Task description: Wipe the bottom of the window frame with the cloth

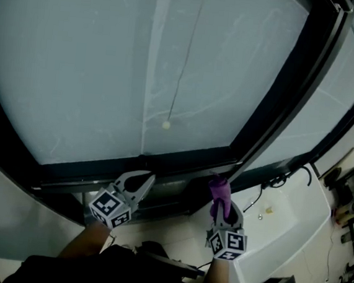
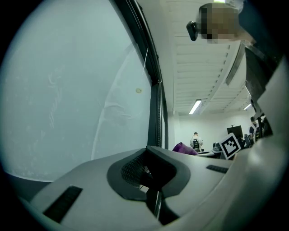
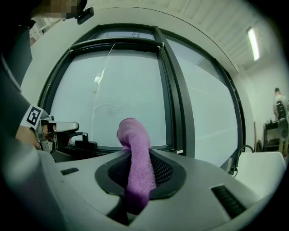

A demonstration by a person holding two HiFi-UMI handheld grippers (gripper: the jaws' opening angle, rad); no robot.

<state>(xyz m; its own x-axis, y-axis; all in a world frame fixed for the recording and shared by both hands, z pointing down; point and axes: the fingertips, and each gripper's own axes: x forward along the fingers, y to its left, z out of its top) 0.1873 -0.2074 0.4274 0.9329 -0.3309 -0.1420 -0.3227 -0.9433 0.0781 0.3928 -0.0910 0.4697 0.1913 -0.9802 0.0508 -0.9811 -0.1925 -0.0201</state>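
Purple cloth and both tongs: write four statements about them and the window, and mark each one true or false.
1. The right tongs are shut on the purple cloth. True.
2. The left tongs grip a second cloth. False: their jaws are together with nothing between them.
3. The purple cloth lies spread flat on the floor. False: it sticks up out of the right tongs, close to the bottom of the window frame.
4. A thin cord with a small bead at its end hangs in front of the pane. True.
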